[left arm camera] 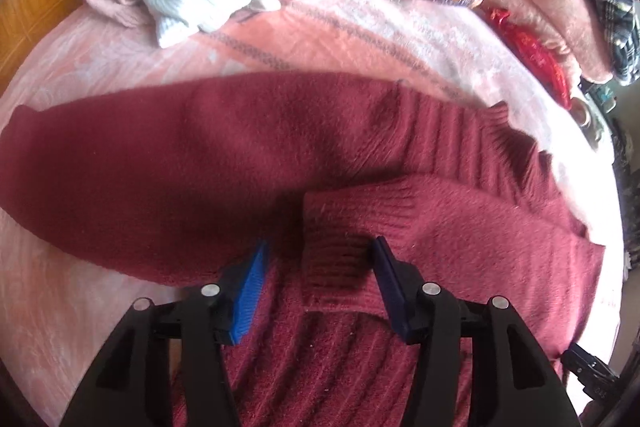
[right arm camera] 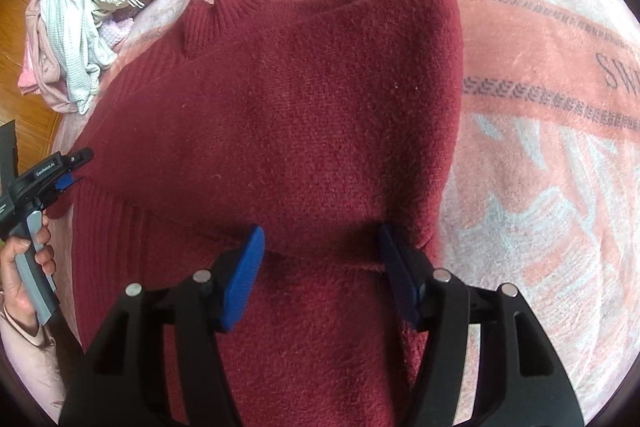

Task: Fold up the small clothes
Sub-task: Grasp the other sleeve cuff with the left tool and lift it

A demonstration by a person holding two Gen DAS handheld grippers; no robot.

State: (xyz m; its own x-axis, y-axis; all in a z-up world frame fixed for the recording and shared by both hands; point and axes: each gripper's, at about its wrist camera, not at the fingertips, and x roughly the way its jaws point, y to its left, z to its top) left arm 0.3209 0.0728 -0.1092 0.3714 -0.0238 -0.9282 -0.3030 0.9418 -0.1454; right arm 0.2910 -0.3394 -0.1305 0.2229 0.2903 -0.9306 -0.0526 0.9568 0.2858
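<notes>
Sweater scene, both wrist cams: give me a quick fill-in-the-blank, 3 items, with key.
1. The sweater spread on the blanket is dark ____ in colour.
2. Both the left gripper and the right gripper have their jaws ____, with nothing between them.
3. In the left wrist view, the ribbed ____ of a folded-in sleeve lies between the fingers.

Missing words: red; open; cuff
</notes>
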